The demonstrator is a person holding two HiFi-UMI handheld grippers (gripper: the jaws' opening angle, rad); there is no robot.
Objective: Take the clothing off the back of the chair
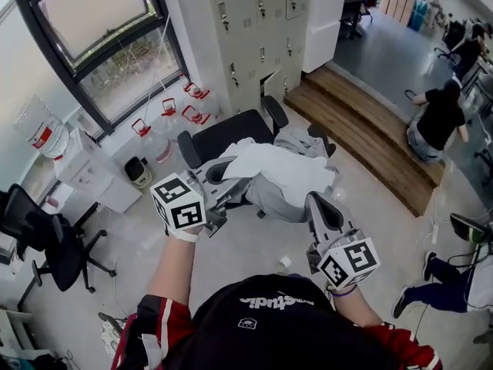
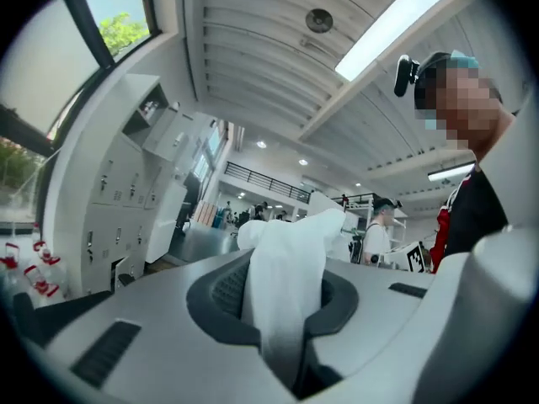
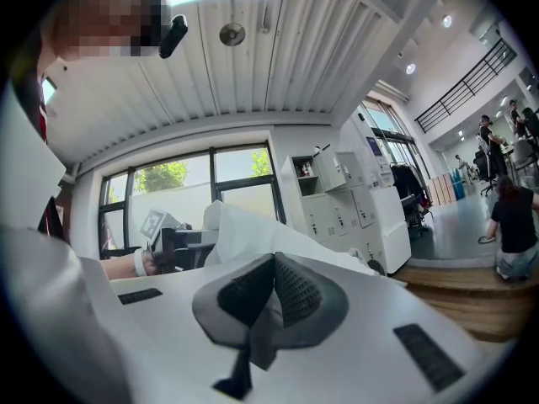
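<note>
Cloth point(image 2: 286, 268) pinched tight in your left gripper point(image 2: 282, 314), sticking up between pads; your right gripper point(image 3: 271, 303) clamped shut, cloth just past tips.

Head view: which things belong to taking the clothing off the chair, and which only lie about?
Job:
white garment, held by the left claw
right claw
chair
grey garment

Lying about:
water bottle
lockers
second chair
steps
</note>
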